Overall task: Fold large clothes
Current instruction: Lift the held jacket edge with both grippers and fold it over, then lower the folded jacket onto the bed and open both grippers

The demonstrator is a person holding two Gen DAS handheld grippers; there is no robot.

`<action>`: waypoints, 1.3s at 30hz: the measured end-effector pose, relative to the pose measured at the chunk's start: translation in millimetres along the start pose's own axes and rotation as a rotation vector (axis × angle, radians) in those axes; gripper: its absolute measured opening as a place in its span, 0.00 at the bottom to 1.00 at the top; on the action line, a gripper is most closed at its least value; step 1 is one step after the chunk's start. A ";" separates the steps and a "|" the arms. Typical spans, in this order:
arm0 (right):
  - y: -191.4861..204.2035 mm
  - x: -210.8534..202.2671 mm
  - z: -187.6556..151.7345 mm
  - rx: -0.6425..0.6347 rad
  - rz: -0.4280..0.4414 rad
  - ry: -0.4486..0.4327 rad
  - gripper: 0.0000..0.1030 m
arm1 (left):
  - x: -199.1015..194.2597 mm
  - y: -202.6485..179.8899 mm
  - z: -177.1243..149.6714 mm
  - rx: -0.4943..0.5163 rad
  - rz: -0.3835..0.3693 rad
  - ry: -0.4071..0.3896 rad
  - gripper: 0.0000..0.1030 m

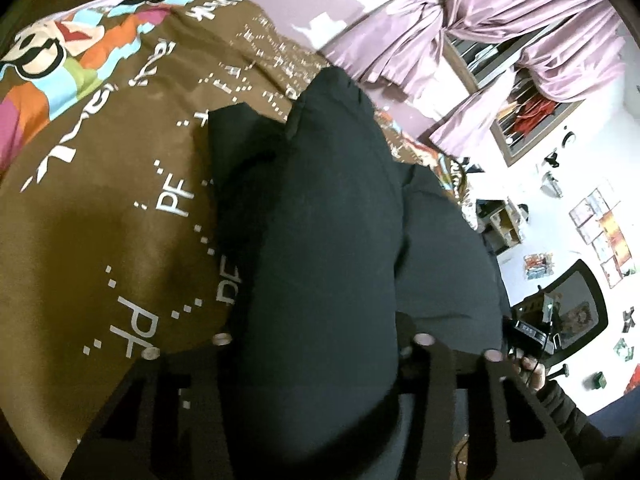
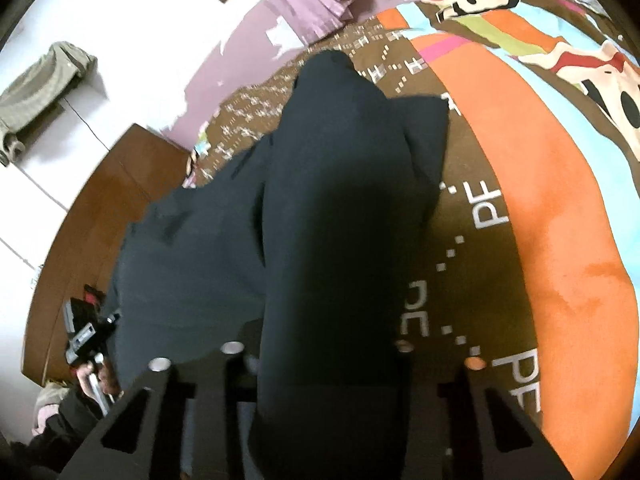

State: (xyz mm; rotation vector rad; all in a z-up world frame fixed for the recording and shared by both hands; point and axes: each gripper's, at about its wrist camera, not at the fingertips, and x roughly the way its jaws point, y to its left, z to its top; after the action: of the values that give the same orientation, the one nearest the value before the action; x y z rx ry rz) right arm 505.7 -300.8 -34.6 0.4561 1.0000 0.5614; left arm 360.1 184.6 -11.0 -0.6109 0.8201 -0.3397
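A large dark navy garment [image 1: 320, 220] lies stretched over a bed with a brown patterned bedspread [image 1: 120, 208]. My left gripper [image 1: 320, 360] is shut on the garment's near edge, cloth bunched between its black fingers [image 1: 424, 360]. The right gripper's body shows at the right of the left wrist view [image 1: 528, 332]. In the right wrist view, the garment [image 2: 340, 200] runs away from me and my right gripper [image 2: 320, 364] is shut on its near edge. The left gripper's body shows at the lower left [image 2: 88, 340].
The bedspread [image 2: 560, 240] has orange and coloured cartoon bands. Pink curtains [image 1: 500, 28] hang by a window. A dark chair [image 1: 576, 304] stands by a white wall. A wooden bed board [image 2: 100, 232] lies left, with beige cloth [image 2: 40, 88] on a white cabinet.
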 end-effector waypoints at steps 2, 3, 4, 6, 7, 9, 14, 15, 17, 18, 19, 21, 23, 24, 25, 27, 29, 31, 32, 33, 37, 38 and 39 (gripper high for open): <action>10.3 -3.7 1.8 -0.021 -0.012 -0.020 0.21 | -4.2 -6.1 -1.0 0.000 0.003 -0.024 0.28; 14.9 -6.4 2.2 -0.031 -0.015 -0.033 0.19 | -5.8 -9.8 -1.3 0.003 0.007 -0.036 0.27; 18.9 -9.3 3.1 -0.037 -0.016 -0.046 0.17 | -8.2 -14.0 -1.7 0.008 0.009 -0.050 0.24; 29.0 -17.9 4.6 -0.053 0.000 -0.081 0.16 | -13.3 -25.5 -0.8 0.023 0.008 -0.079 0.22; 35.2 -19.9 6.2 -0.064 0.004 -0.092 0.15 | -16.7 -32.9 0.2 0.039 0.006 -0.093 0.21; 50.1 -28.7 8.6 -0.114 0.015 -0.122 0.14 | -21.8 -47.8 2.4 0.081 0.013 -0.114 0.20; 94.1 -35.4 18.4 -0.227 0.053 -0.162 0.14 | -43.8 -76.2 8.3 0.146 0.005 -0.152 0.20; 101.3 -35.6 21.4 -0.238 0.070 -0.168 0.14 | -50.8 -80.7 10.8 0.158 0.004 -0.169 0.20; 113.1 -35.0 27.0 -0.253 0.096 -0.185 0.14 | -63.1 -85.5 15.9 0.176 0.012 -0.203 0.20; 116.6 -34.3 28.7 -0.256 0.106 -0.192 0.14 | -69.9 -87.5 20.0 0.184 0.020 -0.225 0.20; 120.9 -32.7 31.2 -0.260 0.116 -0.198 0.14 | -75.7 -88.1 22.4 0.191 0.027 -0.242 0.20; 131.7 -26.3 39.3 -0.266 0.129 -0.204 0.14 | -85.4 -87.0 26.9 0.201 0.049 -0.278 0.20; 140.8 -17.5 45.2 -0.276 0.134 -0.204 0.14 | -88.4 -78.1 30.2 0.180 0.062 -0.297 0.20; 142.8 -14.7 45.9 -0.280 0.134 -0.199 0.14 | -88.5 -72.2 30.1 0.162 0.066 -0.299 0.20; 144.5 -9.0 47.7 -0.278 0.133 -0.187 0.14 | -88.5 -64.1 30.0 0.142 0.070 -0.298 0.20; 145.0 5.2 46.6 -0.277 0.129 -0.151 0.14 | -83.8 -46.7 27.4 0.116 0.097 -0.285 0.20; 143.7 26.6 40.3 -0.300 0.091 -0.096 0.14 | -75.5 -27.8 23.5 0.085 0.128 -0.255 0.20; 136.6 45.1 30.8 -0.305 0.036 -0.052 0.14 | -66.9 -5.5 20.0 0.050 0.162 -0.223 0.20; 132.1 49.1 27.2 -0.303 0.014 -0.043 0.14 | -60.9 3.0 16.5 0.034 0.187 -0.212 0.22; 125.2 53.0 24.1 -0.291 -0.008 -0.034 0.15 | -61.0 10.3 15.2 0.030 0.200 -0.206 0.22; 106.6 52.8 22.1 -0.248 -0.029 -0.021 0.18 | -54.4 9.4 8.2 0.078 0.278 -0.193 0.30; 105.5 52.3 21.3 -0.251 -0.036 -0.019 0.20 | -53.3 7.2 7.0 0.089 0.301 -0.189 0.34; 104.5 52.7 19.7 -0.254 -0.051 -0.017 0.22 | -51.4 7.5 6.2 0.092 0.319 -0.186 0.37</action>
State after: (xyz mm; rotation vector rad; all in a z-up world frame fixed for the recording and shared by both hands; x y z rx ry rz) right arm 521.4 -189.1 2.5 0.2091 0.9076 0.6279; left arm 332.2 218.7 17.2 -0.4104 0.7054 -0.0279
